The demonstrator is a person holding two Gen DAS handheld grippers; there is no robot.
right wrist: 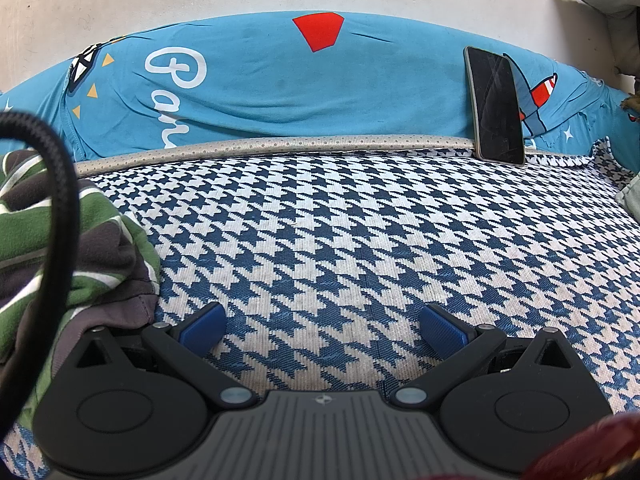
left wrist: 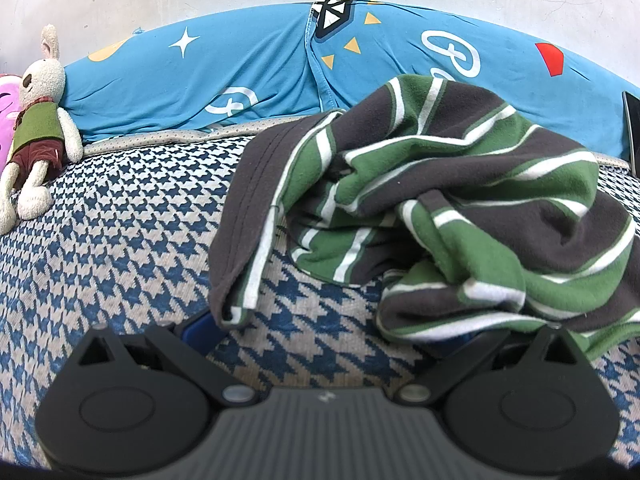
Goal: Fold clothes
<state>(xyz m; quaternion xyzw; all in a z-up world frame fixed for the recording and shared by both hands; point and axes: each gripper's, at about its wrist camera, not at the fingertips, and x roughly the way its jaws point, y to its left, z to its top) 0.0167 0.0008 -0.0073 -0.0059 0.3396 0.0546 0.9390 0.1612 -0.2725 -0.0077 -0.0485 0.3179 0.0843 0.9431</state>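
Left hand-held gripper [left wrist: 320, 330] sits low over the houndstooth bed cover [left wrist: 120, 248], fingers spread wide w/ bare cover between them; left blue pad [left wrist: 200, 330] shows just beside a hanging dark cuff, right pad is hidden under the cloth, so can't tell if that tip touches the fabric, but nothing is pinched. Striped shirt [left wrist: 460, 200] (green, dark grey, white) lies crumpled in a heap on the bed, right of center in the left wrist view, its near edge draped over the right finger. Right hand-held gripper [right wrist: 324, 330] is also released, both blue pads [right wrist: 444, 330] well apart over bare cover, gripping nothing. In the right wrist view the same shirt [right wrist: 80, 248] is at the left, its edge touching the gripper's left arm; a black cable [right wrist: 60, 200] loops blurred in front of it. Far side: blue printed pillow [right wrist: 320, 92] along the wall, w/ a dark phone [right wrist: 496, 108] leaning upright against it at the right. Stuffed rabbit [left wrist: 38, 120] in green vest and red shorts leans on the pillow's left end, a pink plush [left wrist: 7, 108] just beside it at the frame edge. Dark red fabric [right wrist: 592, 448] blurs the near right corner of the right wrist view.
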